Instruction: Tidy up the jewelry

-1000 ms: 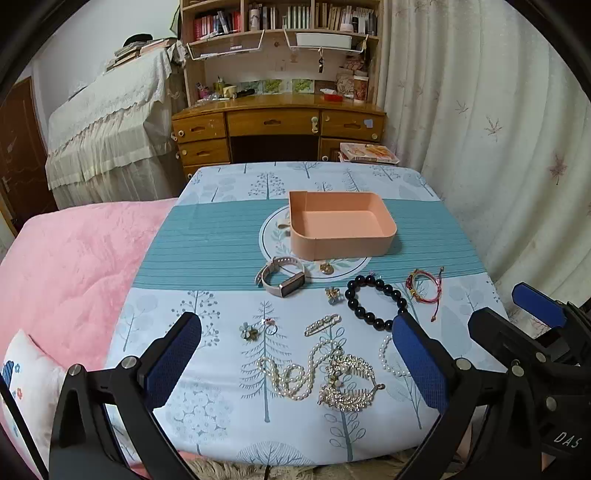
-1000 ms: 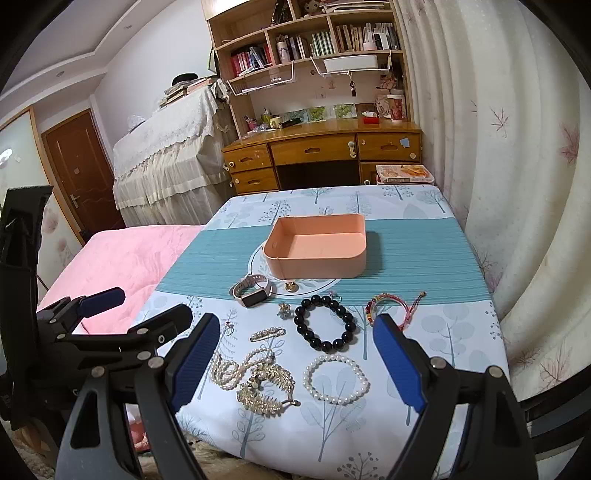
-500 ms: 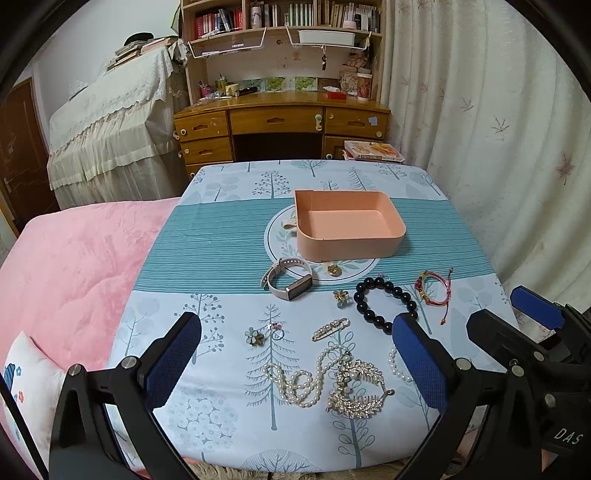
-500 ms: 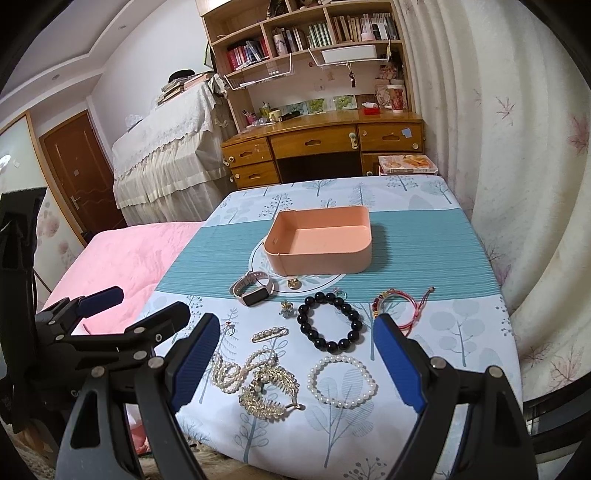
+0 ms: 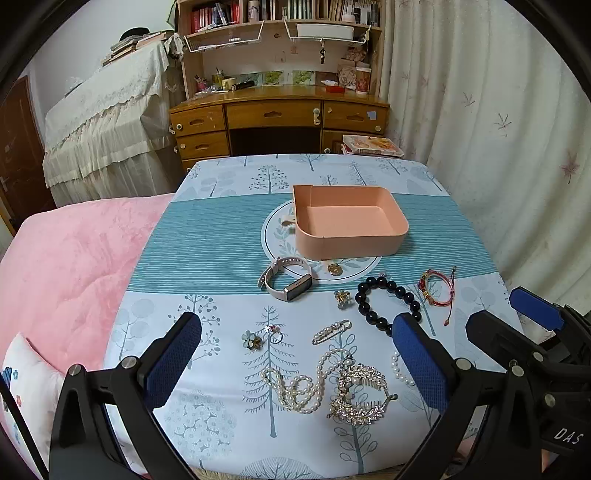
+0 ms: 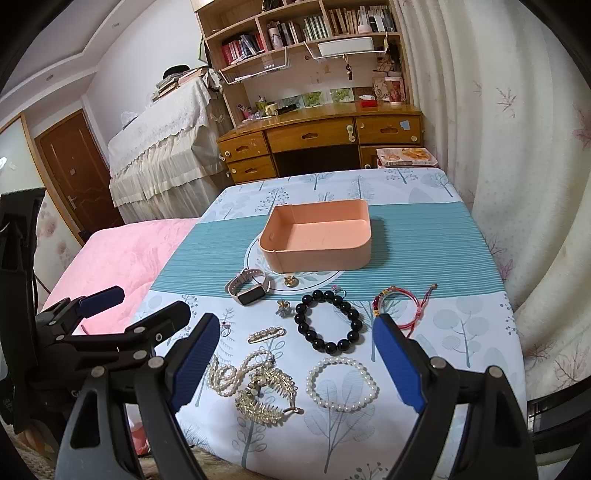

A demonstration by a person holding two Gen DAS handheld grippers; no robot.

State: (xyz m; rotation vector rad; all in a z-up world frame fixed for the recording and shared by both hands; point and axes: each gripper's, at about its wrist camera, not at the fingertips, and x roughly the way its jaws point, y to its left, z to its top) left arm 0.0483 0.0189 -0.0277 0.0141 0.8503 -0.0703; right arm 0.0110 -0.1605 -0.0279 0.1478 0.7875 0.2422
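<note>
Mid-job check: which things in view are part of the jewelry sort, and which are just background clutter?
Job: pink tray, empty; watch; black bead bracelet; red cord bracelet; pearl bracelet; pearl necklace; gold hair comb; pearl clip.
Background: desk; bookshelf; pink blanket; curtain.

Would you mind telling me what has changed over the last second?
Both grippers, left and right, eased forward over the table, so the tray and jewelry sit lower in view. Both stayed open and empty; no jewelry moved, and the tray is empty.
</note>
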